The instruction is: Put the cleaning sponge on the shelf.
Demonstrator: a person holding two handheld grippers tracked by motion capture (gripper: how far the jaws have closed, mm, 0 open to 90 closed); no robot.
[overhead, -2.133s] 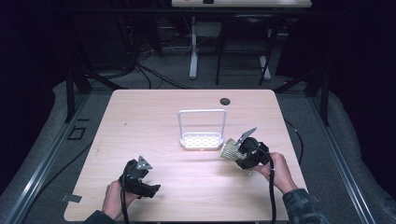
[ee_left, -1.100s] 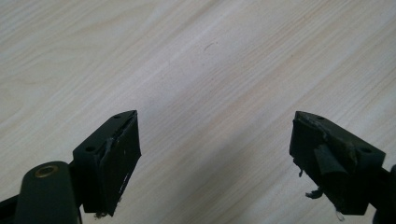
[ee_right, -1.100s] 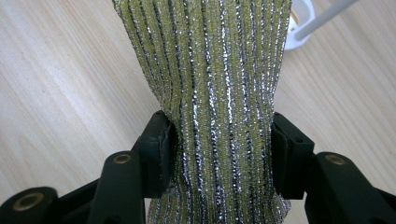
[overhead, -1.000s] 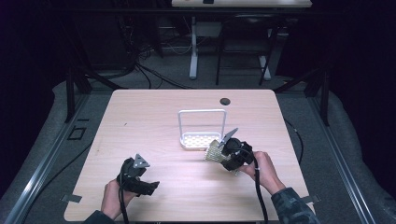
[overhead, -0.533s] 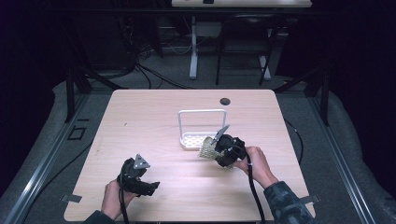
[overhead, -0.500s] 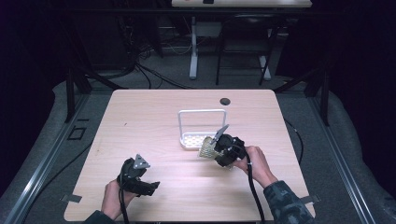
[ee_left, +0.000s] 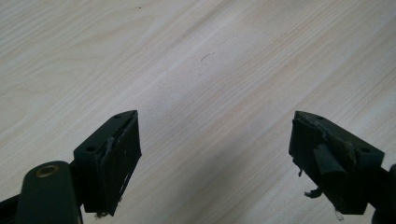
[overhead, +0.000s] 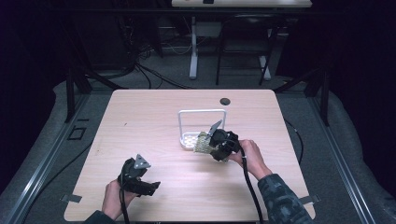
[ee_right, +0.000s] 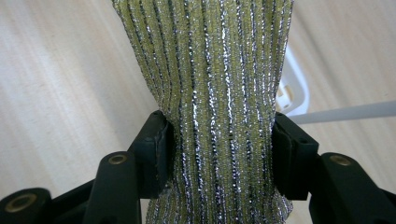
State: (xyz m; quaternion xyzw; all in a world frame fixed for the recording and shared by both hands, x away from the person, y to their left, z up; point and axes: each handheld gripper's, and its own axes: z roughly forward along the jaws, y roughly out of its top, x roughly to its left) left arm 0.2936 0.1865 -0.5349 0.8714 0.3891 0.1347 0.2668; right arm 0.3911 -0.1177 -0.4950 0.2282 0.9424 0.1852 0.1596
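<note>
– What do you see from high up?

– A light wood tabletop [overhead: 154,121]. A small white rack [overhead: 201,125] with a tall loop handle stands near the middle, a bit toward the far edge. The right claw [overhead: 208,144] is just in front of it, holding a sparkly green scrubber [overhead: 202,143] right at the rack's near right corner. The left claw [overhead: 152,187] is close to the near edge, toward the left corner, well apart from the rack.

– And from the left claw's own view?

– The left claw [ee_left: 215,158] is spread wide. There is bare wood between its two black jaws. The pad [ee_left: 327,163] on one jaw looks worn and torn.

– And the right claw's view?

– The right claw [ee_right: 219,144] is pinching the scrubber [ee_right: 210,93]. The jaws press in from both sides and squeeze it thin in the middle. It is green with shiny silver stripes. A bit of the white rack [ee_right: 294,88] peeks out behind it.
</note>
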